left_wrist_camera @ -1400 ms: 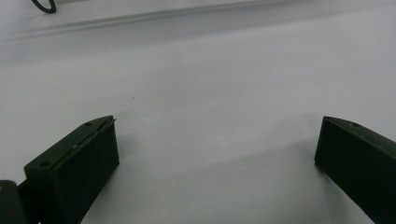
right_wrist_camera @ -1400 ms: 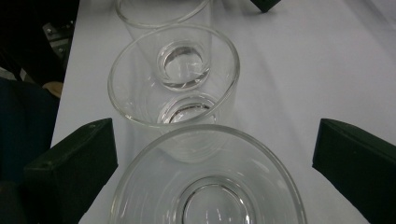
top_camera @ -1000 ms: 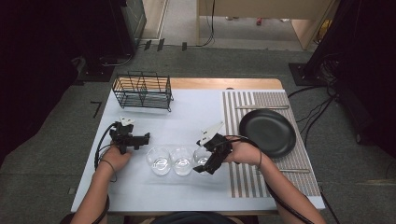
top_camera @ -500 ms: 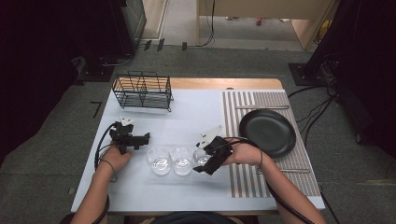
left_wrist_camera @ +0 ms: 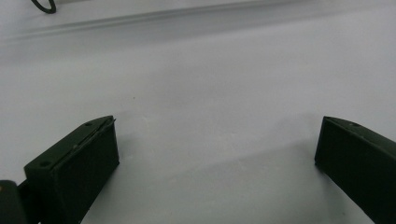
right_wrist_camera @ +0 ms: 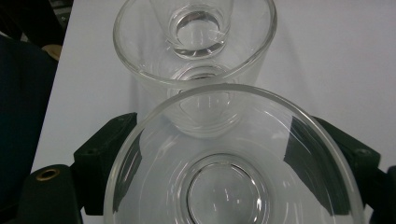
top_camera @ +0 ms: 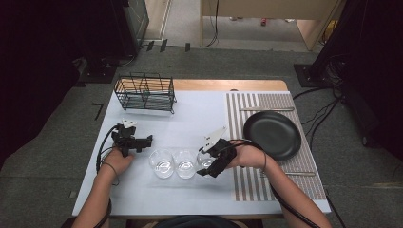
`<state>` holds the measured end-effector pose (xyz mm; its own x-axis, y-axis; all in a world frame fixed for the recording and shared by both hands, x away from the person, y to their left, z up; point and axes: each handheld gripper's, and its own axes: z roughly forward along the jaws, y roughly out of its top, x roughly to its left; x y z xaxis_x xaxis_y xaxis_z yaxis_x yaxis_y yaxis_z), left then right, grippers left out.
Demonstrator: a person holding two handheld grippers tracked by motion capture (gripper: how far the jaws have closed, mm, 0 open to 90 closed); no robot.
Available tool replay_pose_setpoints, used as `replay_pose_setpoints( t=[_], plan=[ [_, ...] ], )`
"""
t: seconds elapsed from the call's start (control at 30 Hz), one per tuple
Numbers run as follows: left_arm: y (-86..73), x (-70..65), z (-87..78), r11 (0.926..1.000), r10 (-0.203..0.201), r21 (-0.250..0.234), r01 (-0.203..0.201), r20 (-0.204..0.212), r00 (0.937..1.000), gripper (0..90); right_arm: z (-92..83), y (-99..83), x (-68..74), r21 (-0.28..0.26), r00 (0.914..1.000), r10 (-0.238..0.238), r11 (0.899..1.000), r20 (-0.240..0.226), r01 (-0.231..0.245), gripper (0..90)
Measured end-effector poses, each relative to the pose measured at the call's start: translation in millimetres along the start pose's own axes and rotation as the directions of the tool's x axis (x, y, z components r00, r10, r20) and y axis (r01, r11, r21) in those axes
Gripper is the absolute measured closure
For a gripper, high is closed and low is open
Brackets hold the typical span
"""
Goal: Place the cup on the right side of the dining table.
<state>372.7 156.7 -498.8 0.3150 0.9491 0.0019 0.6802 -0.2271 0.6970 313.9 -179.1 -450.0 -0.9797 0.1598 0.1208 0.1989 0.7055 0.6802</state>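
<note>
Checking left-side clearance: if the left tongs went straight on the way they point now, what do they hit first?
Probably the leftmost glass: the left tongs, open, point right across the table just beyond it. Depth is unclear; they might pass behind.

No text, label, brand, number or sign can be read on anything pictured.

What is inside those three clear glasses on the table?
The glass held in the right hand-held gripper looks empty, its clear base visible. The middle glass and left glass also look empty; what lies beneath them is blurred by glare.
</note>
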Motion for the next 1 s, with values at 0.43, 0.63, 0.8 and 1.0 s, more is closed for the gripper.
replay_pose_setpoints(
  t=[0.43,0.63,0.8,1.0],
  plan=[
    [0.0,0.0,0.0,1.0,0.0,0.0,0.0,0.0,1.0,0.0,-0.5,0.0,0.1,-0.007,1.0,-0.003,1.0,0.002,0.003,18.0],
    [0.0,0.0,0.0,1.0,0.0,0.0,0.0,0.0,1.0,0.0,-1.1,0.4,-0.5,-0.009,1.0,0.008,1.0,0.005,-0.008,18.2],
    [0.0,0.0,0.0,1.0,0.0,0.0,0.0,0.0,1.0,0.0,-2.3,0.3,-0.6,-0.007,1.0,0.002,1.0,0.008,-0.002,18.2],
    [0.0,0.0,0.0,1.0,0.0,0.0,0.0,0.0,1.0,0.0,-6.4,1.6,-1.0,-0.019,0.9999,0.005,1.0,0.016,-0.005,18.3]
  ],
)
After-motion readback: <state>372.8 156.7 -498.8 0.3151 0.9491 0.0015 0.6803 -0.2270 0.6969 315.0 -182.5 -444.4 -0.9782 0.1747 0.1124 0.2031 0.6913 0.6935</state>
